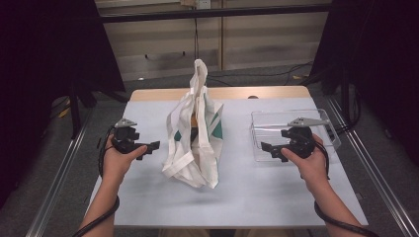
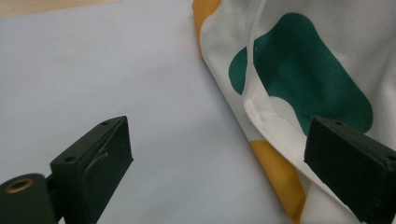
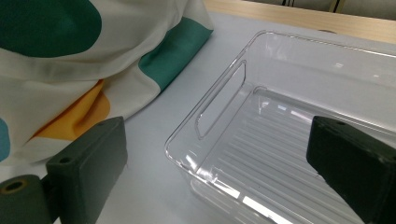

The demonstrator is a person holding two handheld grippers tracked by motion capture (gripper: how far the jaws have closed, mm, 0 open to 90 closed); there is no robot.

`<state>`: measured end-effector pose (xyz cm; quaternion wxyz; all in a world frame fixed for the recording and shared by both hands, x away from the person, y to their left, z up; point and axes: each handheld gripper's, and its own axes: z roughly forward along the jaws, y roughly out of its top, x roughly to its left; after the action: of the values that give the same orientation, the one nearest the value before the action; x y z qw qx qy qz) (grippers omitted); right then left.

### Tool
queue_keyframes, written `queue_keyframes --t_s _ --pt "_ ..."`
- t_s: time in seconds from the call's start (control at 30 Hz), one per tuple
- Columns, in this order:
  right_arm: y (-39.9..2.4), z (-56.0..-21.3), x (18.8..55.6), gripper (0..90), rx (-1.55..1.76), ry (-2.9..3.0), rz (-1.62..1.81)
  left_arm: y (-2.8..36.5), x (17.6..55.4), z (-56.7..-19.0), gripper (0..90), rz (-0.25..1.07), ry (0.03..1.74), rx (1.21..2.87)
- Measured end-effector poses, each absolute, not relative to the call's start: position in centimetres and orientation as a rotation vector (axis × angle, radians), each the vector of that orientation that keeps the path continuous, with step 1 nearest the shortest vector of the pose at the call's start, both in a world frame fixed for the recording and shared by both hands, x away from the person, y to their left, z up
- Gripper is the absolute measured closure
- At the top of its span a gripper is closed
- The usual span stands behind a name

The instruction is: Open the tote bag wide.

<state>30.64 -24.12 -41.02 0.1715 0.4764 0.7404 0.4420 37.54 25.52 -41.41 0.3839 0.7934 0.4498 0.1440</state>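
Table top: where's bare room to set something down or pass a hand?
Free: the front strip of the table, near the person, and the gap between the tote bag and the clear bin. The left edge is partly taken by the left hand-held gripper. Crowded: the middle under the bag; the right hand-held gripper hangs at the bin's near wall.

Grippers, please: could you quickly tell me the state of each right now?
Left gripper: open, holding nothing, beside the tote bag.
Right gripper: open, holding nothing, at the clear tray.

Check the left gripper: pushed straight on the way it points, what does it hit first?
Most likely the tote bag. The left gripper is open and aimed at the bag's side across bare table; depth is unclear, so it may first skim the table surface.
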Motion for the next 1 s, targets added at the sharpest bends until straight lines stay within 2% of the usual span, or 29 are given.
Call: queue_keyframes --t_s 1.0 --pt "-21.5 -40.4 35.7 5.8 1.319 2.128 1.248 23.5 40.3 -40.8 9.6 0.353 1.145 2.027"
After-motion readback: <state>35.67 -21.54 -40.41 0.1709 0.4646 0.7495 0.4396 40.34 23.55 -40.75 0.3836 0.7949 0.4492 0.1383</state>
